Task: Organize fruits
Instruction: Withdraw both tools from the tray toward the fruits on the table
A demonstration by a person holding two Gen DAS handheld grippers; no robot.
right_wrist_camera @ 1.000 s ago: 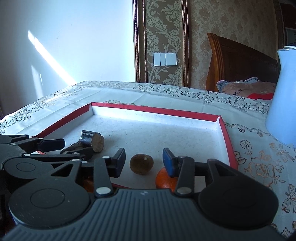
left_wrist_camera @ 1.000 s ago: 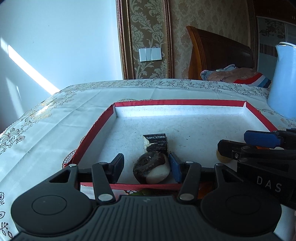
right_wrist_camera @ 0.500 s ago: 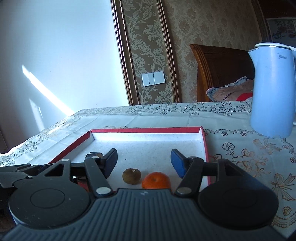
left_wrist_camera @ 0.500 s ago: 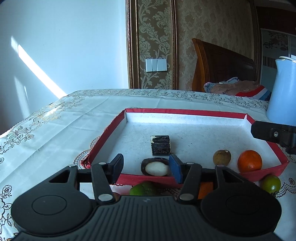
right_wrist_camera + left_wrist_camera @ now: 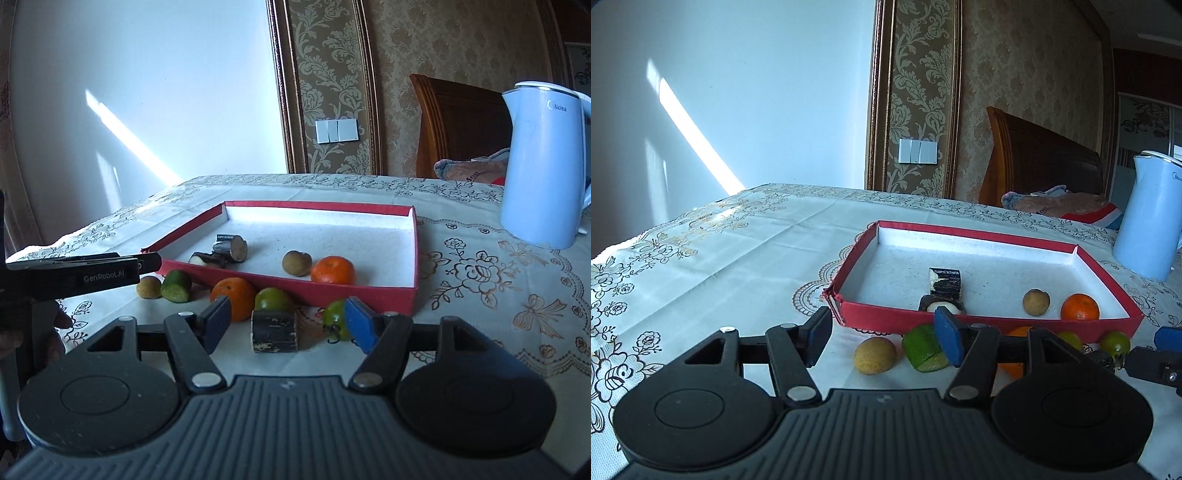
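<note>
both grippers pulled back; dark cylinder between right gripper fingers.

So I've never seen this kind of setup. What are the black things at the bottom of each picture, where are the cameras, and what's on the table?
Each black shape is a hand-held gripper; a person carries one in each hand, with a camera on each looking forward along its two fingers. One picture comes from the left gripper, the other from the right gripper. Both are open and hold nothing. On the tablecloth sits a red tray holding an orange, a small brown fruit and two dark pieces. More fruit lies in front of the tray: another orange, green fruits, a cucumber piece. A blue kettle stands to the right.
</note>
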